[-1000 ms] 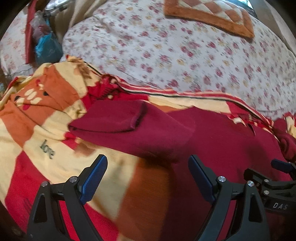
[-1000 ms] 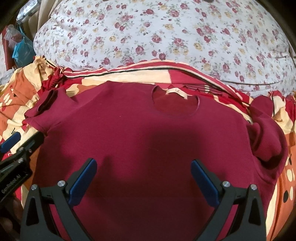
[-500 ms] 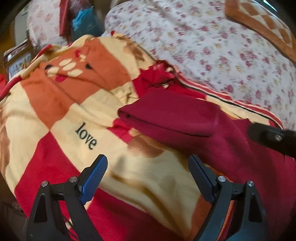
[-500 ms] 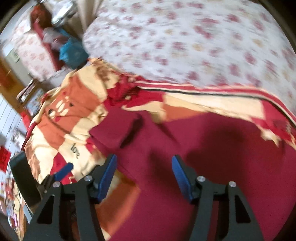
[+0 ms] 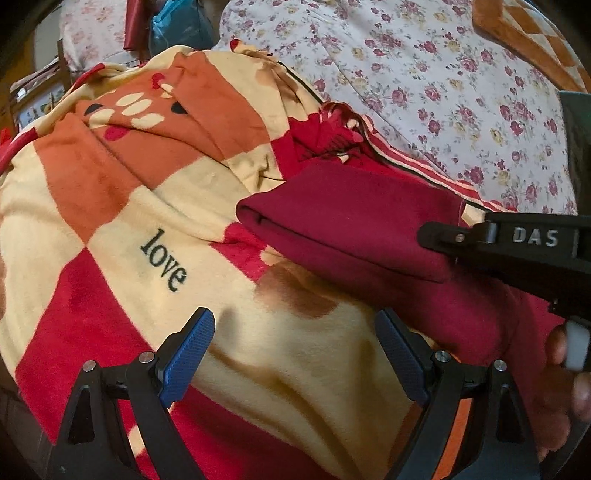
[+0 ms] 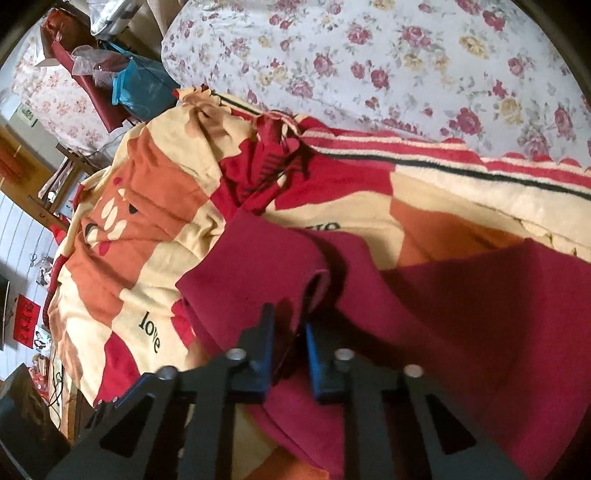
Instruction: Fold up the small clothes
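A small maroon T-shirt (image 5: 354, 225) lies on a red, orange and cream blanket (image 5: 122, 206); its left sleeve points left. It also shows in the right wrist view (image 6: 461, 332). My right gripper (image 6: 290, 332) is shut on the shirt's fabric at the base of the left sleeve (image 6: 255, 273). In the left wrist view the right gripper (image 5: 436, 236) reaches in from the right onto the sleeve. My left gripper (image 5: 295, 350) is open and empty above the blanket, just in front of the sleeve.
A floral bedsheet (image 5: 424, 81) covers the bed behind the blanket. An orange checked mat (image 5: 532, 33) lies at the far right. A blue bag (image 6: 140, 88) and clutter sit at the far left past the bed's edge.
My right gripper has swung left to the sleeve and closed on the shirt fabric. My left gripper has moved left off the shirt and stayed open.
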